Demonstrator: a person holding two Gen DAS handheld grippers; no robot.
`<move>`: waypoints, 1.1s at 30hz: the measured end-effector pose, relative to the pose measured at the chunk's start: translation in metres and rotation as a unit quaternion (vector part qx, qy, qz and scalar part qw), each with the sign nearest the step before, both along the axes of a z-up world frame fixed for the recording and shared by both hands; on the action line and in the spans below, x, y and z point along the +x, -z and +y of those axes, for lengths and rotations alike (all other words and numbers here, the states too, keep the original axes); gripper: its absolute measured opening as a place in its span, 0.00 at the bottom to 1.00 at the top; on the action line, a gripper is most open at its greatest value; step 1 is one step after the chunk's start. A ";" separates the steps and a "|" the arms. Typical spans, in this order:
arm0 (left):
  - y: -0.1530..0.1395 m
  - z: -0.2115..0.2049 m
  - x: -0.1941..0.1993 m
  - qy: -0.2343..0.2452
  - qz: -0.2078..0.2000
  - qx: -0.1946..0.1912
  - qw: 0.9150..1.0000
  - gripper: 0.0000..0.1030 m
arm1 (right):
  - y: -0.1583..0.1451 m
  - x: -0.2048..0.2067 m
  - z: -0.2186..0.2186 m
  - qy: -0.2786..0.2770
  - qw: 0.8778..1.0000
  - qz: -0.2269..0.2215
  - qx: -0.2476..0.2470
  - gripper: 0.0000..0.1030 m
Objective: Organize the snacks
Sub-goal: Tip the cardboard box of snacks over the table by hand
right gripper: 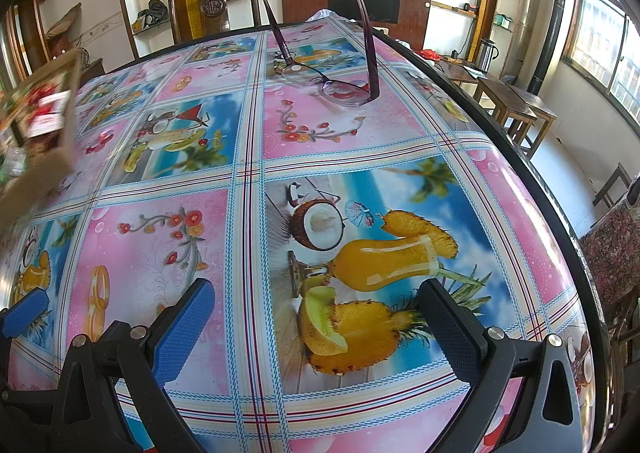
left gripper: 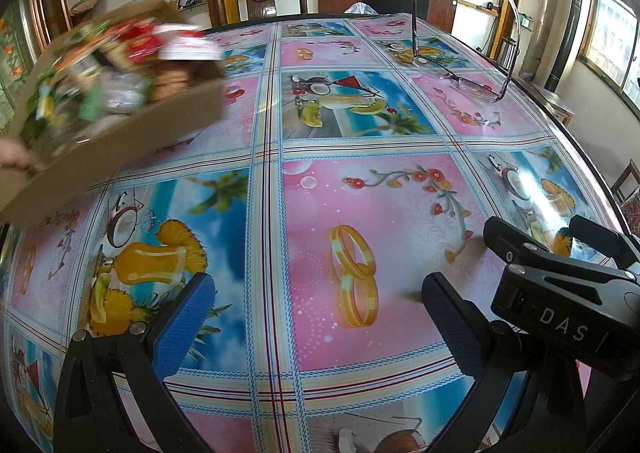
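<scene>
Fruit-print tablecloth (left gripper: 360, 213) fills both views. Both the left gripper (left gripper: 318, 301) and right gripper (right gripper: 316, 305) hover with fingers apart, holding nothing. At upper left, a blurred cardboard box of snacks (left gripper: 112, 101) tilts above the table, a hand (left gripper: 16, 157) at its edge. Glasses (right gripper: 332, 85) rest at upper centre.

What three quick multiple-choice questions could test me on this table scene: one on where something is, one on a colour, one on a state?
1. Where do the glasses lie?
A. on the tablecloth
B. in the box
C. on a chair

2. What colour are the left gripper finger pads?
A. red
B. blue
C. green

3. How is the cardboard box of snacks?
A. flat and empty
B. lifted, tilted, full
C. closed

Answers: 1 A, lenses rest on the tablecloth. 2 B, both pads show blue. 3 B, it hangs tilted above the cloth, a hand at its edge.
</scene>
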State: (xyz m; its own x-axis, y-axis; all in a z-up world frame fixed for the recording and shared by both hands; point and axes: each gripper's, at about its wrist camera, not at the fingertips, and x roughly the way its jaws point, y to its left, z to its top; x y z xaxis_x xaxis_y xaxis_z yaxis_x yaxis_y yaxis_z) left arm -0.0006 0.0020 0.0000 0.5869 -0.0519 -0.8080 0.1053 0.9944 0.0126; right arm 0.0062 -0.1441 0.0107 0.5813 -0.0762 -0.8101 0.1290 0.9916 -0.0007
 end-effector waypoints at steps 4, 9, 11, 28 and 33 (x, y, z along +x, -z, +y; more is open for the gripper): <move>0.000 0.000 0.000 0.000 0.000 0.000 1.000 1.00 | 0.000 0.000 0.000 0.000 1.000 0.000 0.000 0.99; 0.000 0.000 0.001 0.000 0.000 0.000 1.000 1.00 | 0.000 0.000 0.000 0.000 1.000 0.000 0.000 0.99; 0.000 0.000 0.000 0.000 0.000 0.000 1.000 1.00 | 0.000 0.000 0.000 0.000 1.000 0.000 0.000 0.99; 0.000 -0.002 -0.004 0.000 0.000 0.000 1.000 1.00 | 0.000 0.001 0.000 0.000 1.000 0.000 0.000 0.99; 0.001 -0.003 -0.005 0.000 0.000 0.000 1.000 1.00 | -0.001 0.001 0.001 0.000 1.000 0.001 -0.001 0.99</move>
